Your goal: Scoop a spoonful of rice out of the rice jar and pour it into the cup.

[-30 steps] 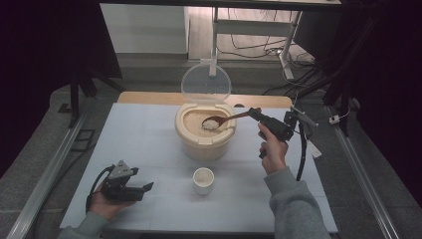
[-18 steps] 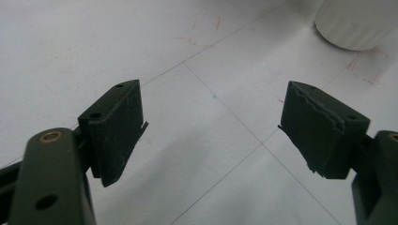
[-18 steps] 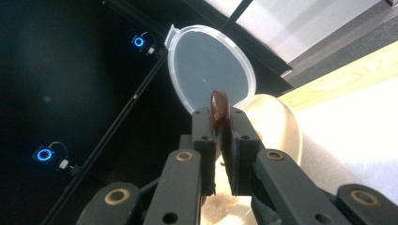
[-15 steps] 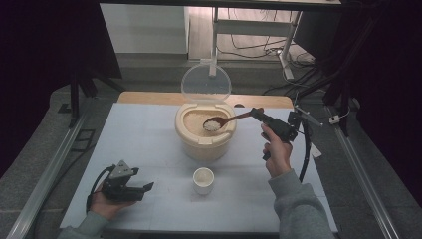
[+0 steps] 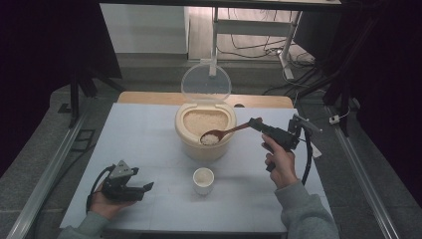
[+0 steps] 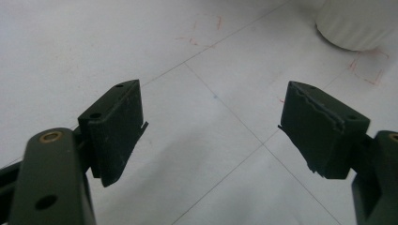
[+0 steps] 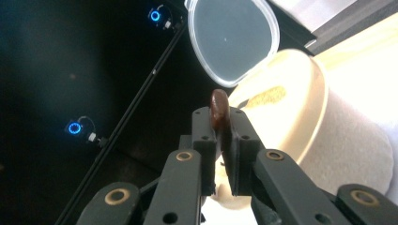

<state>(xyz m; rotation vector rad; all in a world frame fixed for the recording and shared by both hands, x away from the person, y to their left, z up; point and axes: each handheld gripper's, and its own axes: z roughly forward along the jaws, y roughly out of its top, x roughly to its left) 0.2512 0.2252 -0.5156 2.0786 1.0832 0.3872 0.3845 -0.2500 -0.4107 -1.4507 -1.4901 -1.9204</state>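
A cream rice container (image 5: 204, 130) stands mid-table with its clear lid (image 5: 205, 82) tipped up behind it and rice inside. My right gripper (image 5: 255, 123) is shut on the handle of a brown wooden spoon (image 5: 219, 134), whose bowl carries rice above the container's front rim. In the right gripper view the spoon handle's end (image 7: 218, 108) sticks up between the closed jaws, with the container (image 7: 300, 112) and lid (image 7: 232, 40) behind. A small white cup (image 5: 203, 179) sits in front of the container. My left gripper (image 5: 147, 187) rests open on the table at front left; the cup's base (image 6: 359, 26) shows beyond its jaws.
The white table top (image 5: 144, 149) has faint grid lines and red marks (image 6: 206, 33). A wooden board (image 5: 149, 97) lies along the far edge. Metal rails (image 5: 47, 169) run down both sides, and cables and a stand (image 5: 259, 30) lie on the floor behind.
The right gripper has drawn the loaded spoon from over the middle of the container toward its front rim, nearer the cup. The left gripper has stayed put.
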